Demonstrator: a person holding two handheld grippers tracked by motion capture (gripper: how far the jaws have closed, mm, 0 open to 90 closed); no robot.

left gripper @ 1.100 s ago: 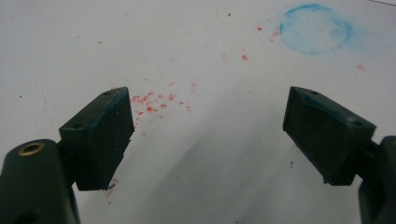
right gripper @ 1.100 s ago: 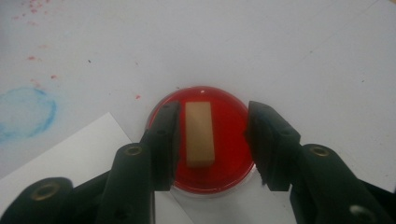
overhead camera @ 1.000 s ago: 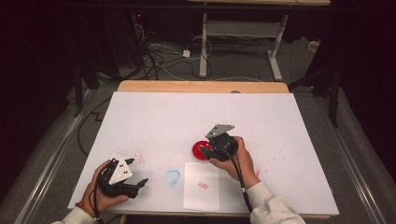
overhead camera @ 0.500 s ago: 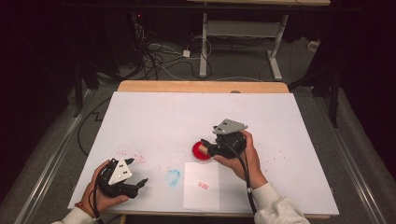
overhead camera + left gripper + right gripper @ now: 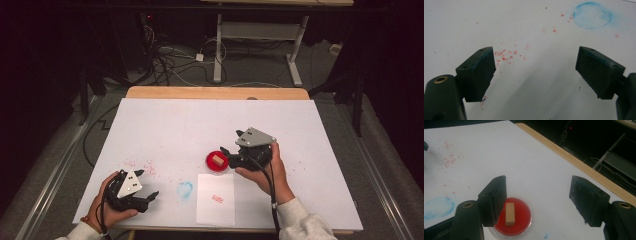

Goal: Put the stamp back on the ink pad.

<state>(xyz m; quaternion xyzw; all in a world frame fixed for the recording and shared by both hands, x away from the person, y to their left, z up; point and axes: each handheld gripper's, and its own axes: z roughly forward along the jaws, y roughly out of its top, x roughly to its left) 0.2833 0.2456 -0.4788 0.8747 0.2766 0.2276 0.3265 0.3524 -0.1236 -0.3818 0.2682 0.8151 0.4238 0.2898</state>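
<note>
Right gripper [image 5: 226,154]: I have its jaws released and spread wide, holding nothing; in the high view it sits right of centre in the frame, with a grey three-cornered plate on top.
Right jaw pads [image 5: 495,197]: flat matte black blocks; the right gripper view shows faint blue smears on the right-hand one.
Wooden block [image 5: 510,214]: a small pale rectangular piece with smooth sides, standing in the red dish, at the lower middle of the right gripper view just beside the left jaw, not touching it as far as I can tell.
Red dish [image 5: 521,220]: round and shallow with a clear rim and a glossy red inside; in the high view it lies at the frame's centre, just left of the right gripper's tips.
Left gripper [image 5: 150,199]: released too, jaws wide apart with bare table between them; I see it at the lower left of the high view.
Left gripper view: scattered red flecks [image 5: 506,56] between the jaws and a chalky blue ring stain [image 5: 592,15] at upper right, detail the high view blurs.
White sheet [image 5: 216,199]: a rectangle with a small red stamp mark, lower centre of the high view, below the dish.
Table [image 5: 200,125]: matte white cover with a wooden edge at the far side.
</note>
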